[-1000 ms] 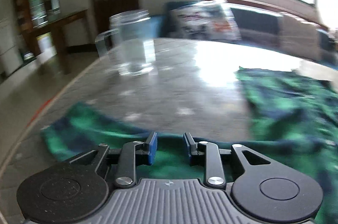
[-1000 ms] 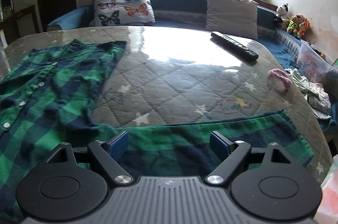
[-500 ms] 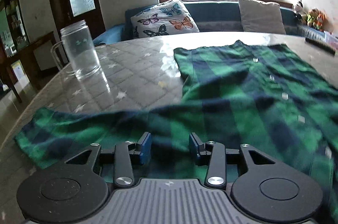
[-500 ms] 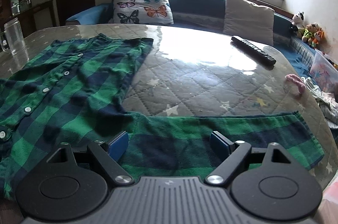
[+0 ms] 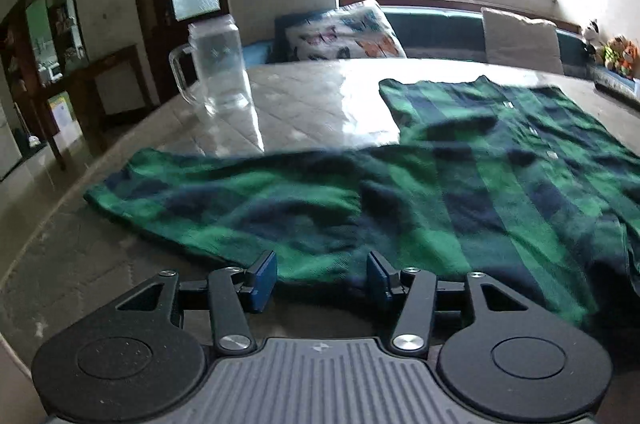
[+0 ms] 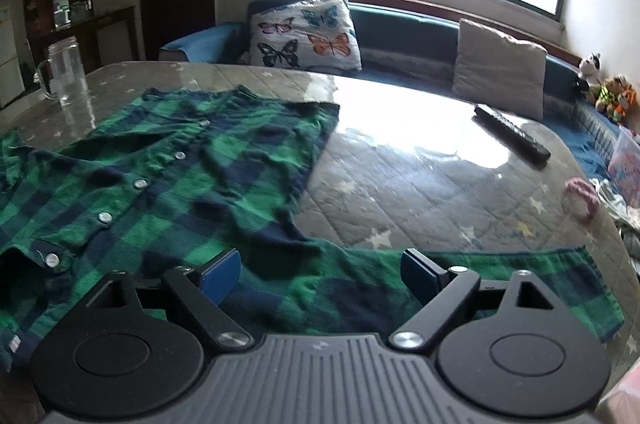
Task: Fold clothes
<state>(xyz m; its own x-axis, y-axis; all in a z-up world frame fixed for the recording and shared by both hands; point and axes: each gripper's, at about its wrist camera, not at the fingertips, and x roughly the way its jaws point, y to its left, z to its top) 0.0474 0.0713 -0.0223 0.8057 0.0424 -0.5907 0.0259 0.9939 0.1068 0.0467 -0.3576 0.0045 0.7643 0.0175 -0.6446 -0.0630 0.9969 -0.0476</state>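
Observation:
A green and navy plaid button shirt (image 5: 500,184) lies spread flat on the quilted table, buttons up, both sleeves stretched out sideways. Its left sleeve (image 5: 224,200) runs across the left wrist view, and my left gripper (image 5: 322,276) stands open just above that sleeve's near edge, holding nothing. In the right wrist view the shirt body (image 6: 160,176) fills the left side and the right sleeve (image 6: 480,288) reaches toward the table's right edge. My right gripper (image 6: 320,270) hangs wide open over the shoulder end of that sleeve, empty.
A clear glass mug (image 5: 216,68) stands at the table's far left. A black remote (image 6: 512,138) and a pink hair tie (image 6: 582,198) lie on the right side. A sofa with a butterfly pillow (image 6: 308,34) runs behind the table. The table edge (image 5: 52,220) curves at left.
The left gripper swung right, then pulled back and opened wider, so the whole left sleeve now shows. The right gripper turned left and rose, bringing more of the shirt body into view.

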